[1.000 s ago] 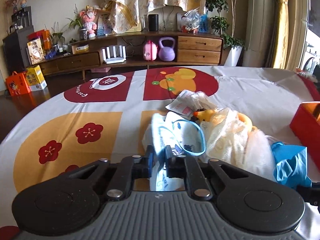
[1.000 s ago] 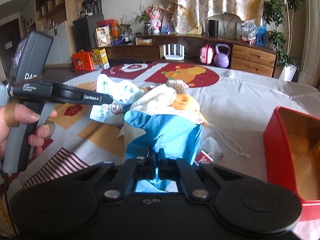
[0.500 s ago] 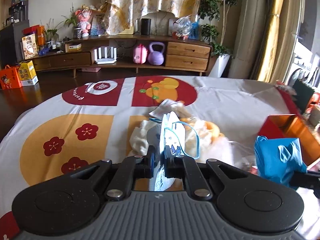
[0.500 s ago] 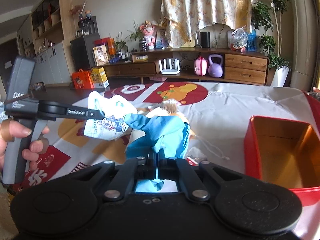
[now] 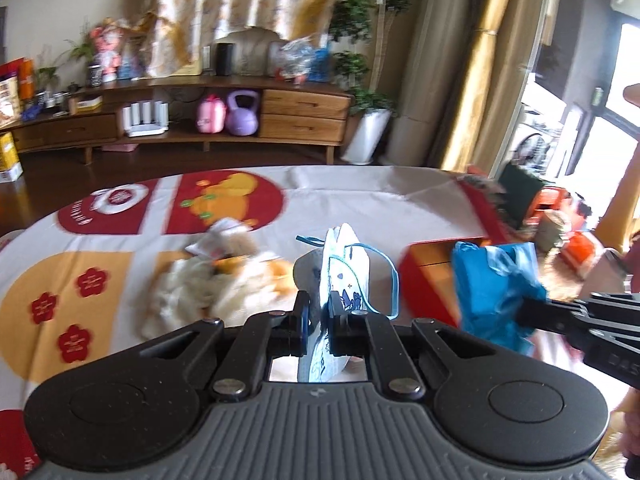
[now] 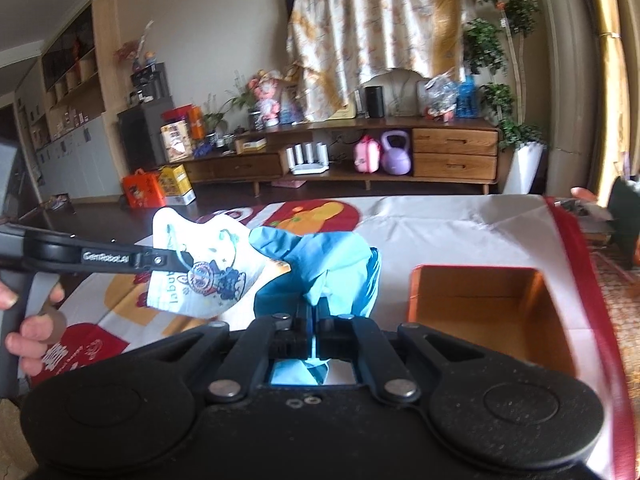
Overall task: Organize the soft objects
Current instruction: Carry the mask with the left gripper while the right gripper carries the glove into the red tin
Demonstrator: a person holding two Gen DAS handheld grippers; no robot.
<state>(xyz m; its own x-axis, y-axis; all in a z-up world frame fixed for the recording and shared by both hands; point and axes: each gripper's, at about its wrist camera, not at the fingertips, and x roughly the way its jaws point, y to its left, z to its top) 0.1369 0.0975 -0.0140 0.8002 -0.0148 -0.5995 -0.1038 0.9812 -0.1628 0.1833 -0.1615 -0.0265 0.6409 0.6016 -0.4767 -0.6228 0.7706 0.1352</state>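
Tablecloth (image 5: 352,200) blurred; plush pile (image 5: 224,284) indistinct.

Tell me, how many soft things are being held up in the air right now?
2. A printed white face mask is pinched in the left gripper, and a blue glove in the right gripper. More soft things lie on the table.

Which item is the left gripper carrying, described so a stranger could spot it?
Above the patterned tablecloth, left of the red box, the left gripper is shut on a white face mask. Cartoon print and thin blue ear loops distinguish it from the plain blue glove beside it.
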